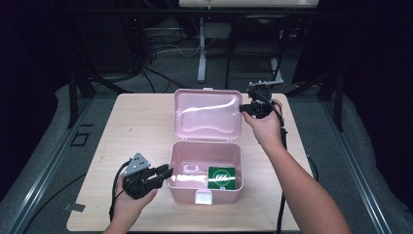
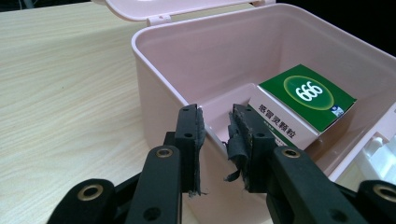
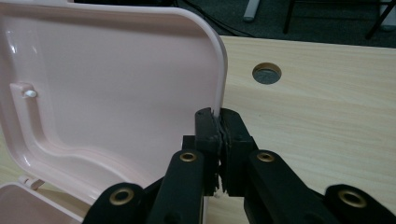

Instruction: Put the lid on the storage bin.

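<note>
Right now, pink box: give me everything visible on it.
The pink box looks like glossy plastic, rounded corners, standing open mid-table. Its hinged lid is raised behind the tub; a whitish latch sits on the front wall. Inside lies a green and white carton. The left gripper is shut on the tub's left wall, the right gripper on the lid's edge.

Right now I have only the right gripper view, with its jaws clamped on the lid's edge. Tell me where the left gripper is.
Observer: The left gripper is shut on the left wall of the pink box, one jaw inside and one outside.
Operator: Report what's in the box.
Observer: One green carton marked 666 sits inside, at the side away from that gripper.
</note>
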Available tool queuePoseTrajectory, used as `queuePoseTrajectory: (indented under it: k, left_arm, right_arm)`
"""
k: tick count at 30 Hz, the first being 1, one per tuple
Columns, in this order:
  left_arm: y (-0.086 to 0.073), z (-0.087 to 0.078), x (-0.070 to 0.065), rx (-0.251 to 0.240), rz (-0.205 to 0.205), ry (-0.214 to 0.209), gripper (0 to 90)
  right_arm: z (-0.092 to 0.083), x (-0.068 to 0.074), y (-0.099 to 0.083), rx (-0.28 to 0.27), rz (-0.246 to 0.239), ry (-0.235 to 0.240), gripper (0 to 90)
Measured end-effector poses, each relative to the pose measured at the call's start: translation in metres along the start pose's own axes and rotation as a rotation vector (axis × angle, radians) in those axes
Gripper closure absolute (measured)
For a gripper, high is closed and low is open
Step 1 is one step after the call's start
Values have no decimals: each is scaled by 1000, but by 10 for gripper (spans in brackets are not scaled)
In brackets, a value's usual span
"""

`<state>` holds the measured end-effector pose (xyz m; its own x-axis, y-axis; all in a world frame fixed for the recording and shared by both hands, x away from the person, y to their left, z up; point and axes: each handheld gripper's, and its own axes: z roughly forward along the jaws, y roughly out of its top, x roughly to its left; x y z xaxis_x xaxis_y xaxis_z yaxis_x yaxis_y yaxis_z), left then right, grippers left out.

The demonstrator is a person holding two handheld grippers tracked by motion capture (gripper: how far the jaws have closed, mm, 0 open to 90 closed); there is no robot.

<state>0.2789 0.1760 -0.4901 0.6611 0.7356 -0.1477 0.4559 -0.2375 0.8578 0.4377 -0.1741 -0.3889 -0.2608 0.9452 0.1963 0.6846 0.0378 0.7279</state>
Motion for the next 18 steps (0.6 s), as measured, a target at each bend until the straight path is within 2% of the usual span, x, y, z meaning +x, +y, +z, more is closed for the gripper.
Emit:
queuePoseTrajectory:
  k: [1,2,5,13,18]
  left_arm:
    - [0,0,0,0,0,0,728]
    - [0,0,0,0,0,0,728]
    - [0,0,0,-1,-1,0,728]
    - [0,0,0,1,-1,1,728]
    - [0,0,0,1,0,2,728]
  right_arm:
    - [-2,0,0,11,-6,1,872]
    - [-2,0,-1,-8,-9,3,872]
    - [-6,0,-2,-2,-12,9,872]
    - [-13,2,-5,-27,-19,21,872]
    - [-19,3,-6,-28,-44,27,872]
